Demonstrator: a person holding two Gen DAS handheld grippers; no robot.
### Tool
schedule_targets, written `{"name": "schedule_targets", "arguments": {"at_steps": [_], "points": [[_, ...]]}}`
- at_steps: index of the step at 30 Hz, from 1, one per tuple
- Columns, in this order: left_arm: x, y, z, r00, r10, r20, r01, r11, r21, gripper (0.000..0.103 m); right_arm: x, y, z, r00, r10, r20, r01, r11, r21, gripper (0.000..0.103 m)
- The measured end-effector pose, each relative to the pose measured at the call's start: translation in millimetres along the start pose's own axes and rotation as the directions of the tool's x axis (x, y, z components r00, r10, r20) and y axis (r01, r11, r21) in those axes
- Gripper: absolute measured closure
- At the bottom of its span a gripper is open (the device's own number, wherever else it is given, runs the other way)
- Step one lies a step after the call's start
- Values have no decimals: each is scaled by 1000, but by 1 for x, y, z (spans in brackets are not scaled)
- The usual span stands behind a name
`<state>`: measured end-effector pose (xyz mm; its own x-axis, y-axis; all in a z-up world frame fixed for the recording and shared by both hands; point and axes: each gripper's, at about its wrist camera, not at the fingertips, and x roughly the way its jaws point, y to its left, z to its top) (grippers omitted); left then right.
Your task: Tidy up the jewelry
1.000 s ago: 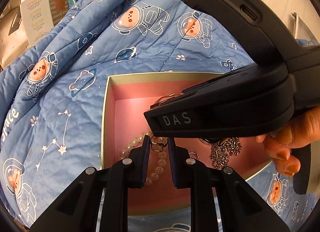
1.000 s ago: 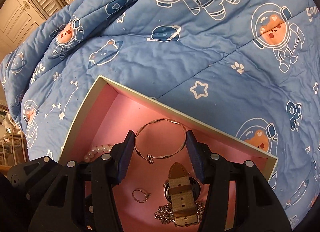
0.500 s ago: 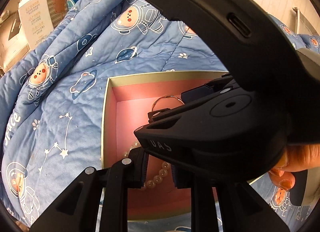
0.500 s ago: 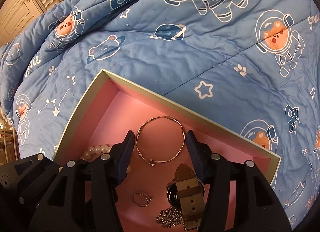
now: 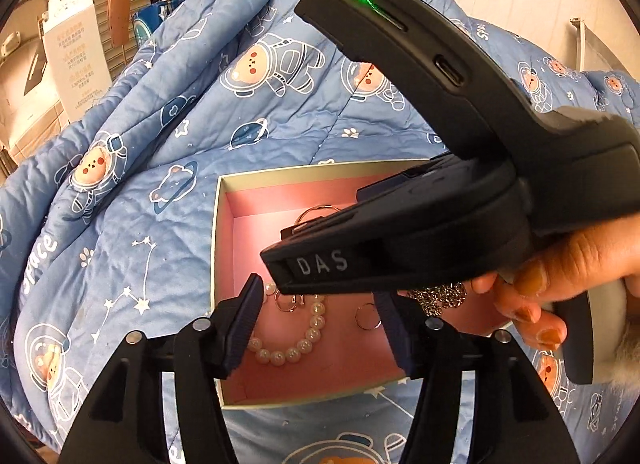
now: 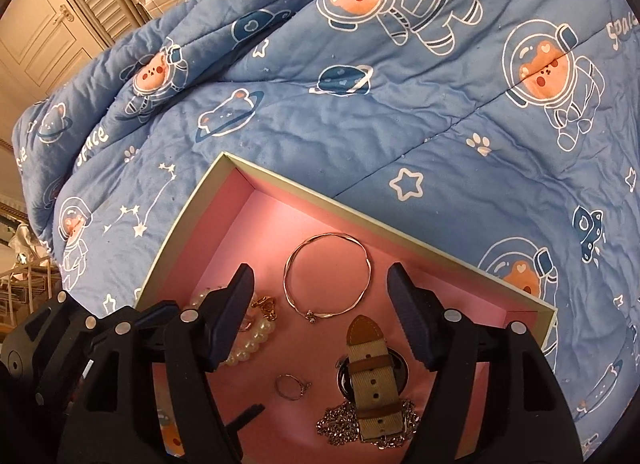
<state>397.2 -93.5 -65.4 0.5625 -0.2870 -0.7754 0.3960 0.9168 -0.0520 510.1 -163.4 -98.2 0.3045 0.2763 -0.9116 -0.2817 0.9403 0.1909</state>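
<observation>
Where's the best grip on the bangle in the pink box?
Take the bangle across its thin wire at the far arc, coming straight down. It lies flat on the box floor with bare pink around that arc. The near arc carries a small charm and sits close to the watch strap.

Both cameras ride on a hand-held gripper and look steeply down, close over the pink-lined box (image 5: 224, 248) on the blue astronaut quilt (image 5: 168, 167). The left wrist view sits at the box's near edge, its right half blocked by the right hand-held gripper (image 6: 320, 300) body crossing just above the box. The right wrist view faces the box's far corner. Both views share the box floor with the pearl bracelet (image 5: 296, 340) and small ring (image 6: 290, 386).
</observation>
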Motion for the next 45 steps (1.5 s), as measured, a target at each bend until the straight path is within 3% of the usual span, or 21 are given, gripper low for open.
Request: {"name": "schedule_targets", "arguments": {"at_steps": [3,8,13,16,22,28,33,42,45], "points": [[-22,-1,-9,999,-10,41,10,1000,-10,32,-17,-7,-5,998,54,31,-55,998,17,32],[-56,-6,-35,995,0,101,4,999,-32,19,-55,-11,-31,988,66,139,-69,997,21,31],[-72,-9,-63,992,37,120,-33,999,-33,15,-102,-8,-77,959,38,282,-20,998,-68,30],[-78,-8,-80,992,50,116,-45,998,-49,15,-117,-8,-105,945,35,324,-4,996,-94,30],[-88,-7,-117,994,50,100,-38,992,-118,14,-132,-12,-160,936,54,347,-40,998,-47,30],[-92,-18,-143,993,47,106,-32,990,-135,15,-132,-11,-208,927,6,376,-3,1000,-9,30],[-94,-28,-157,993,48,108,-33,990,-139,16,-122,-14,-242,935,-10,354,3,1000,20,30],[-90,-35,-175,994,38,106,-19,984,-179,30,-109,-10,-293,952,-23,306,16,1000,27,31],[-89,-37,-178,994,41,106,-22,983,-181,33,-104,-5,-303,958,-7,286,-1,1000,26,43]]}}
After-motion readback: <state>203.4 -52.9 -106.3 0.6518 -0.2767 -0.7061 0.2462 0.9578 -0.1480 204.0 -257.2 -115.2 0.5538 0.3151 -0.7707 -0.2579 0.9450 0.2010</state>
